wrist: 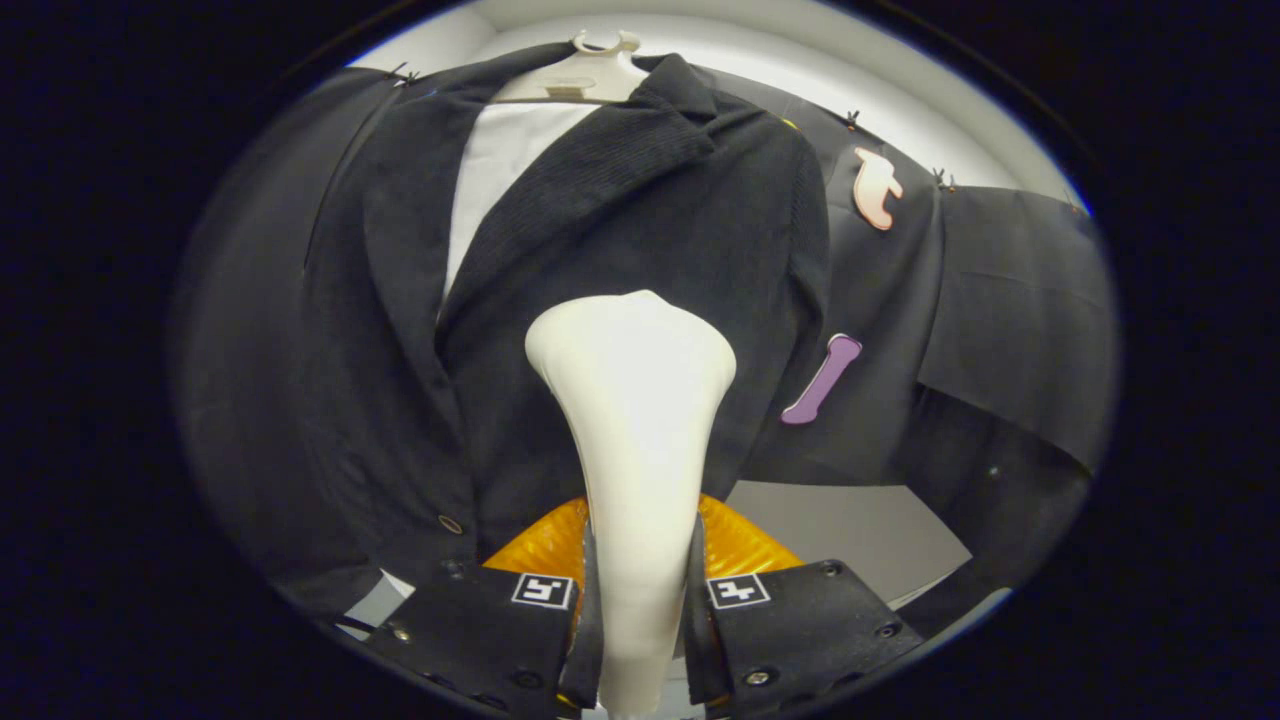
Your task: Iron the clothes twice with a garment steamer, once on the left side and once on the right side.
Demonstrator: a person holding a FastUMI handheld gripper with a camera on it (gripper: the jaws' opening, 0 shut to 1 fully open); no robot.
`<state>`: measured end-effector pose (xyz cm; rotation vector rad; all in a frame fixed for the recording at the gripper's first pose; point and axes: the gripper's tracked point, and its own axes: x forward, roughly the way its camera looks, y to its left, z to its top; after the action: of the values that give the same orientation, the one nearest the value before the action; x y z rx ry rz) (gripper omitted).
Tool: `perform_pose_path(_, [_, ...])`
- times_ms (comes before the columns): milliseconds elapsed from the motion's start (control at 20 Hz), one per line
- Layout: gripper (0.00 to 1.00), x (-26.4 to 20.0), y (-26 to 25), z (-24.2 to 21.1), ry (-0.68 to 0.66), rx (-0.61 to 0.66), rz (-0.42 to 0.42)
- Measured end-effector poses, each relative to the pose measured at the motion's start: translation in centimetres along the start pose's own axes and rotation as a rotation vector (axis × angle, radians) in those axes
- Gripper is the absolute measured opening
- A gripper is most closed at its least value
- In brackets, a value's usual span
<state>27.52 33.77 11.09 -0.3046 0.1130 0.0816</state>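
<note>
A white garment steamer point(632, 420) stands up between my fingers, its handle clamped by both of them and its wide head pointing at the clothes. My gripper point(640, 600) is shut on that handle. Just beyond the head hangs a dark jacket point(640, 230) on a pale hanger point(590, 75), open at the front over a white shirt point(495, 170). The steamer head sits at mid-chest height on the jacket's right panel, close to the front opening. Whether the head touches the fabric is hidden.
Black cloth point(1010, 320) hangs behind and to the right of the jacket. A pale surface point(850, 530) lies below the jacket's hem on the right. Something orange and ribbed point(735, 545) sits just behind my fingers, low down.
</note>
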Motion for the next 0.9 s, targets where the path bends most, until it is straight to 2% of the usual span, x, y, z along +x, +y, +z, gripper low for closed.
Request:
perform_pose_path(450, [0.36,1.3,0.8,-4.7,0.044,-0.135,-0.044])
perform_pose_path(900, [0.36,2.0,0.6,-9.2,0.094,-0.21,-0.085])
